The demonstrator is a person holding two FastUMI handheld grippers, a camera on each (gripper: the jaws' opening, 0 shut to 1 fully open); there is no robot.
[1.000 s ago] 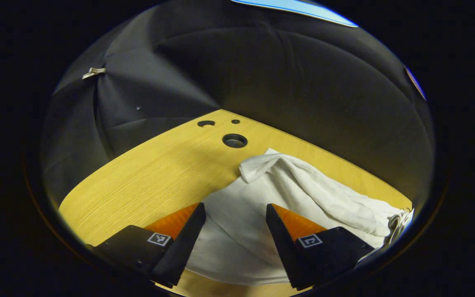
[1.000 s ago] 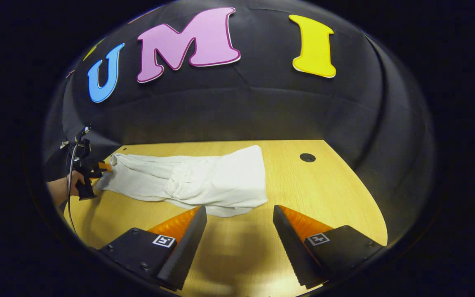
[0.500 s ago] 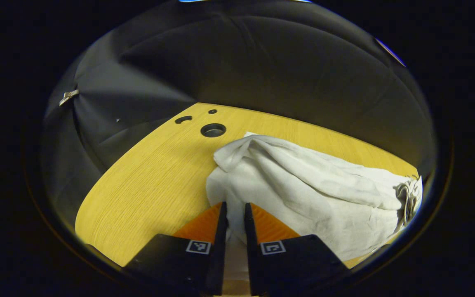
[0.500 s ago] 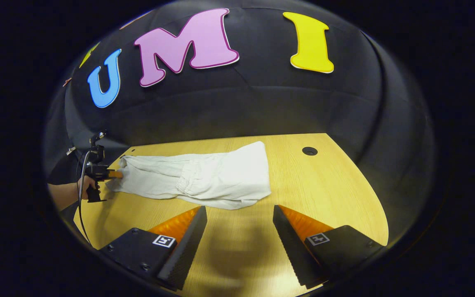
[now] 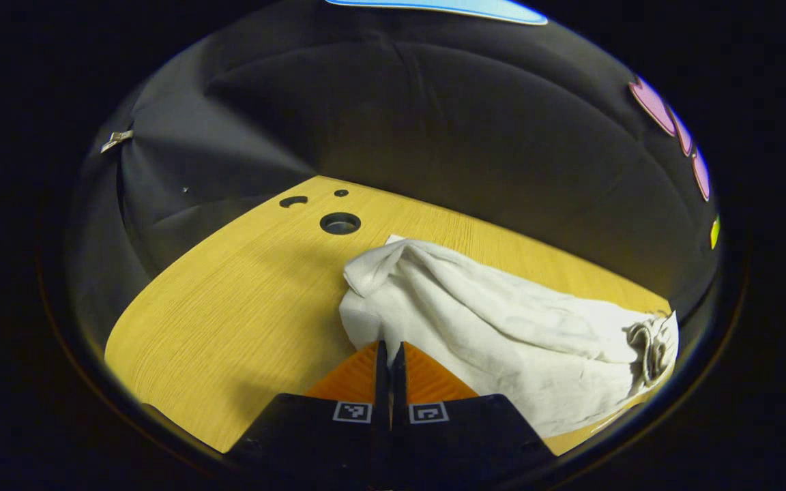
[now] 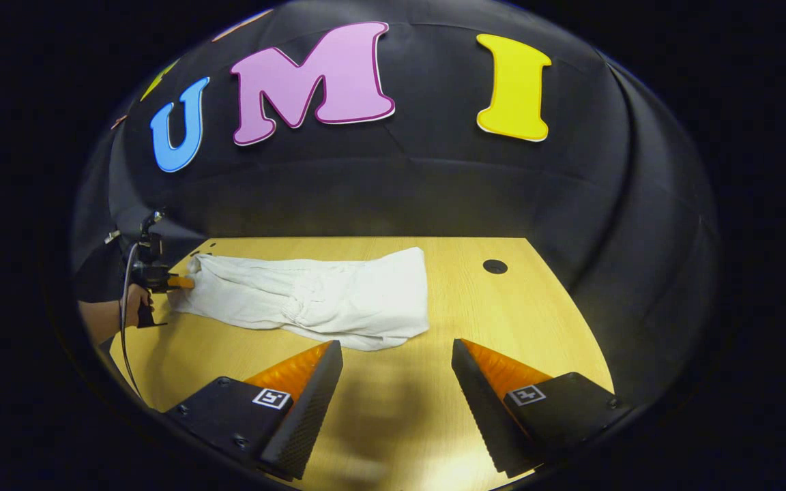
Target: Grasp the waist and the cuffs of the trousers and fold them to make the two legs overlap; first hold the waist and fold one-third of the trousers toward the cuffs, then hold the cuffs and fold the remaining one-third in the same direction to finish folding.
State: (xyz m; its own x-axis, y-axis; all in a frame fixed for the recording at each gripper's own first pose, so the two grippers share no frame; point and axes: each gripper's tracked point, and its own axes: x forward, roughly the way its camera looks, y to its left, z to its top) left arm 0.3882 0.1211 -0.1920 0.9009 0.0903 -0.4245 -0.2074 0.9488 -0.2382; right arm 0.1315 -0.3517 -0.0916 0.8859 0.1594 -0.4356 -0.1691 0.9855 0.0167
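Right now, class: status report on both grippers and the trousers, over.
Left gripper shut on the trousers end. Right gripper open, apart from cloth. Trousers flat on table. Nothing in the way.

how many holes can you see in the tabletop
4. Three clustered at the table's far corner in the left gripper view: large round, slot, small. One right of the trousers.

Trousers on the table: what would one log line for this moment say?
left gripper: shut on white trousers end | right gripper: open, off cloth | trousers: lying on wooden table
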